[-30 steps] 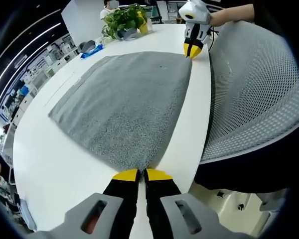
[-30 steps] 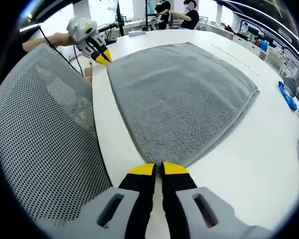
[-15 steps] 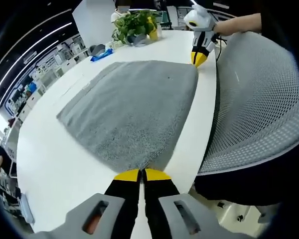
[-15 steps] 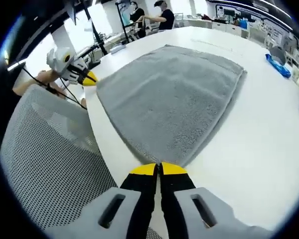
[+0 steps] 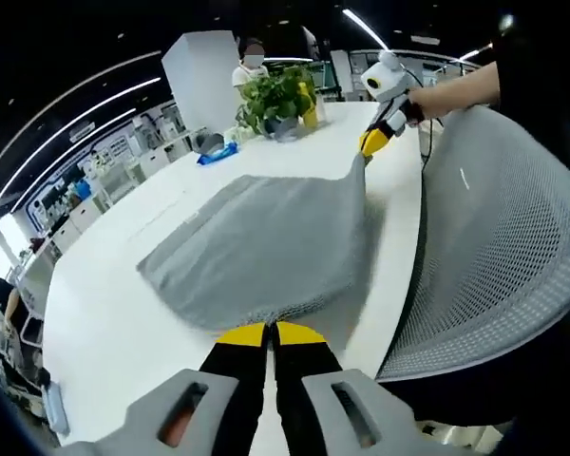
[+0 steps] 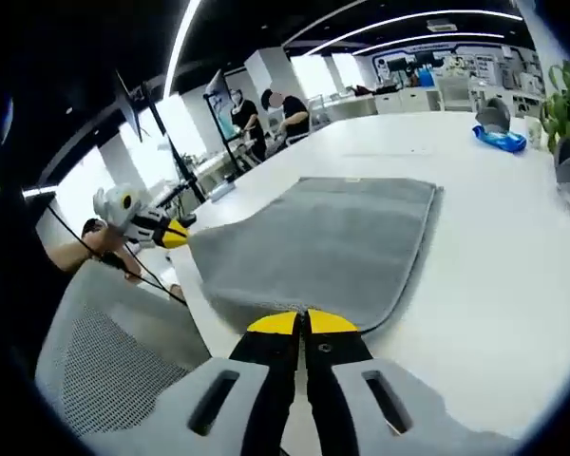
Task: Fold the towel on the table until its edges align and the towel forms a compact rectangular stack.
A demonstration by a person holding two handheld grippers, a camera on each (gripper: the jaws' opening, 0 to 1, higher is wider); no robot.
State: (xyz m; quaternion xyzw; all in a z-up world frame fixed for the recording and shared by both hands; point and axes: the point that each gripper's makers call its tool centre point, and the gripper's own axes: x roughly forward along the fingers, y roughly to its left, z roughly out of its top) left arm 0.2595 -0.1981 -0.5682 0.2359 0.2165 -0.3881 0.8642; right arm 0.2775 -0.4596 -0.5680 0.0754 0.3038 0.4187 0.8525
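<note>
The towel (image 5: 261, 252) is a grey terry rectangle with a nubbly pile and a flat woven band along its far short edge. It lies on the smooth white table (image 5: 104, 323), with the near edge raised off the surface at both near corners.

The left gripper (image 5: 269, 333) is seen in the left gripper view with its yellow-tipped black jaws pressed together on one near corner of the towel; the cloth is pinched right at the tips. The right gripper (image 6: 300, 323) is seen in the right gripper view in the same condition: jaws closed with no gap, and the other near corner is clamped.

In the left gripper view the towel's near edge is drawn taut between the left gripper's tips and the right gripper up at the far right. In the right gripper view the lifted edge sags slightly between the two grippers.

A mesh-backed office chair (image 5: 494, 247), light grey with a perforated weave, is pushed up against the table edge beside the towel.

At the far end of the table a potted plant (image 5: 280, 100) with leafy green foliage is seen in a small pot. A blue object (image 5: 215, 152) lies near it; what it is cannot be told.
</note>
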